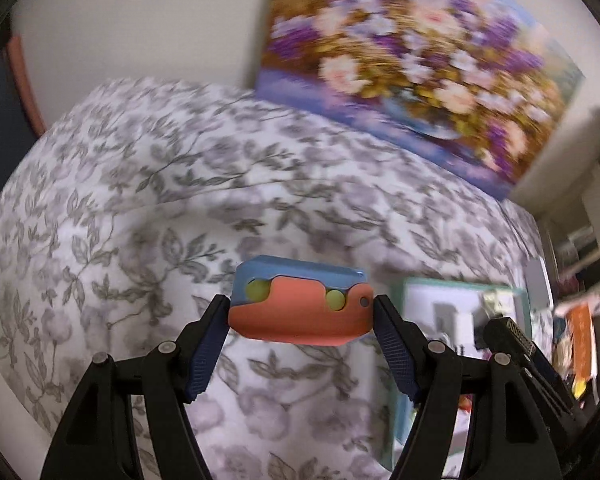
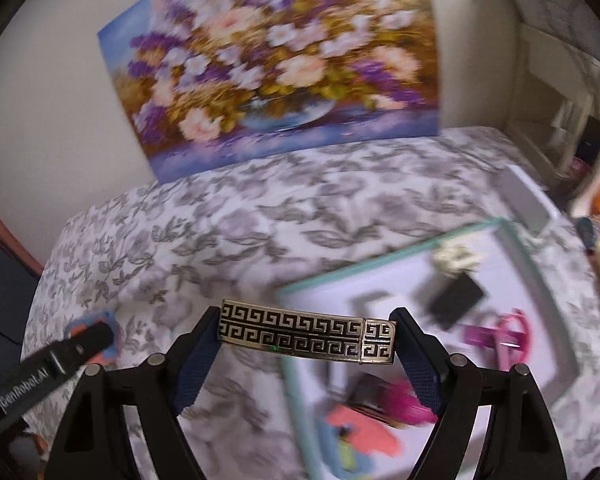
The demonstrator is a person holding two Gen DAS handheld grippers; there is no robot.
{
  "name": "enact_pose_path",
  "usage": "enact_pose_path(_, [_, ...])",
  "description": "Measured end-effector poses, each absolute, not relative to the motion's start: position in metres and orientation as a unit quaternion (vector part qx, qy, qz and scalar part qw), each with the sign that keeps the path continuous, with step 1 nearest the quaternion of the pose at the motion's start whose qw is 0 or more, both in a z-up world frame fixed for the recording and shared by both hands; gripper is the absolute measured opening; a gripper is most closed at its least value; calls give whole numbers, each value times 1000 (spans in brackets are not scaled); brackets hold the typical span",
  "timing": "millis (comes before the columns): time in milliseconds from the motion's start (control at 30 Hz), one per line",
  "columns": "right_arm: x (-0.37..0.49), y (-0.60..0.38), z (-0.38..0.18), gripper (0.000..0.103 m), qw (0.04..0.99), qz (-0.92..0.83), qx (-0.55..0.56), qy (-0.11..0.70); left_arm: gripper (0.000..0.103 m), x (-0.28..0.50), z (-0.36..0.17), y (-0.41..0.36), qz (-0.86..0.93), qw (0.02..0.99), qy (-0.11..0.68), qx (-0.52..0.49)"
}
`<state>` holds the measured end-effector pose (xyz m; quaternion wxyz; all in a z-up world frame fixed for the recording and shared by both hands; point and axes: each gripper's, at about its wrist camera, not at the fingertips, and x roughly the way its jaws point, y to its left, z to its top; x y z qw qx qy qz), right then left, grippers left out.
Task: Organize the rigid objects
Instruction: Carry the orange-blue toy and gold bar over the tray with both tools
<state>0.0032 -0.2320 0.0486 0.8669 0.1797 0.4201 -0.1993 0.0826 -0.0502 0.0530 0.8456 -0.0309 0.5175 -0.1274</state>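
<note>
Left gripper (image 1: 302,306): fingers apart only as far as the load allows, pads pressed on the two short ends of a blue-and-orange block (image 1: 300,304) with yellow-green studs. Long axis runs left to right across the lower middle of the left wrist view, crosswise between the fingertips. Block is clear of the leaf-print bedspread (image 1: 160,184) behind it.

Right gripper (image 2: 304,336): clamped end to end on a gold-and-black key-pattern bar (image 2: 306,336). Long axis again left to right, lower middle of the right wrist view. Looks lifted off the cloth; blur makes the gap hard to judge.

Outward from there:
- White tray with a teal rim (image 2: 384,258) fills the lower right of the right wrist view, lying directly beyond and under the bar's right half. It already holds a dark flat piece, pink items and another orange-and-blue piece, all smeared.
- In the left wrist view the same tray sits at lower right, off to the side of the block, with the other gripper's body in front of it.
- A flower painting (image 2: 276,60) leans against the wall at upper centre.

Judgement: the right hand is nearer the tray. The bar is already partly over it. The left load must travel toward frame right to reach it.
</note>
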Motion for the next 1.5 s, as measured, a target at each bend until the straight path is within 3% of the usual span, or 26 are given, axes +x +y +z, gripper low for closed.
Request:
enact_pose_path(567, [-95, -330, 8, 85, 812, -233, 232, 482, 73, -25, 22, -159, -232, 800, 544, 101])
enact_pose_path(900, [-103, -349, -15, 85, 789, -236, 250, 509, 70, -53, 3, -199, -266, 781, 538, 175])
enact_pose_path(1500, [-89, -333, -25, 86, 785, -225, 212, 537, 70, -26, -14, -168, -195, 790, 566, 134])
